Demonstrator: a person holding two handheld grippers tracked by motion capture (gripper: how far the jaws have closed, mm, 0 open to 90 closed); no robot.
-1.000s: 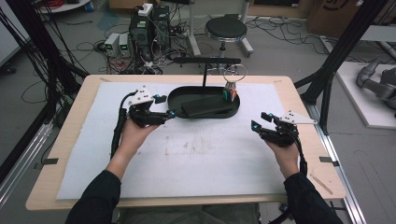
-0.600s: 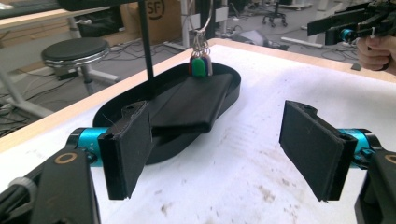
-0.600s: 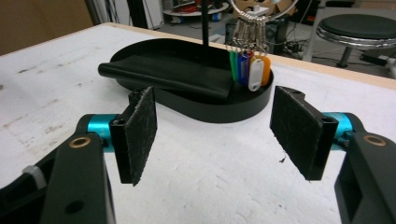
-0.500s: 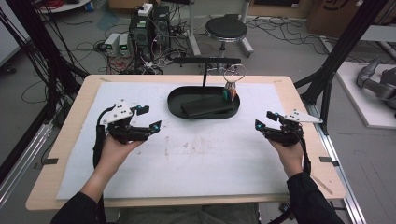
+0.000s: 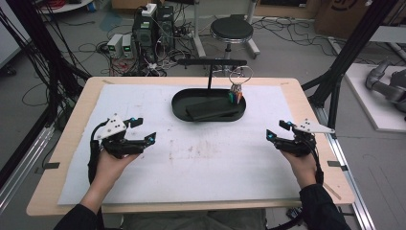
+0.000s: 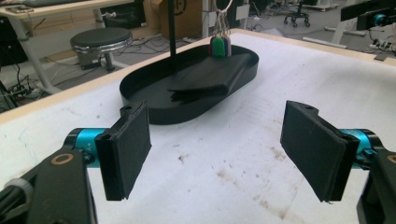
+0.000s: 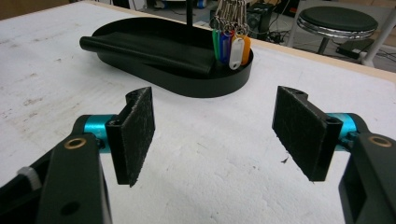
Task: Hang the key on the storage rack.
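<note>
Black oval tray (image 5: 178, 106), upper centre of the high view, holding a folded black sheet (image 5: 210, 109); coloured key tags (image 5: 235, 96) hang from a ring on its post. Both lie well apart from my claws.

Sheet: I judge it light, limp and thin; best pinched at the raised folded edge. Tags: hard plastic, light, likely to swing.

My left claw (image 5: 141, 129) and right claw (image 5: 277, 130) stand wide and empty above the white bench cover (image 5: 206, 167); the jaws have just been opening.

Right gripper view: four tags (image 7: 230, 45) told apart. Left gripper view: the sheet's layered edge (image 6: 191, 95).
</note>
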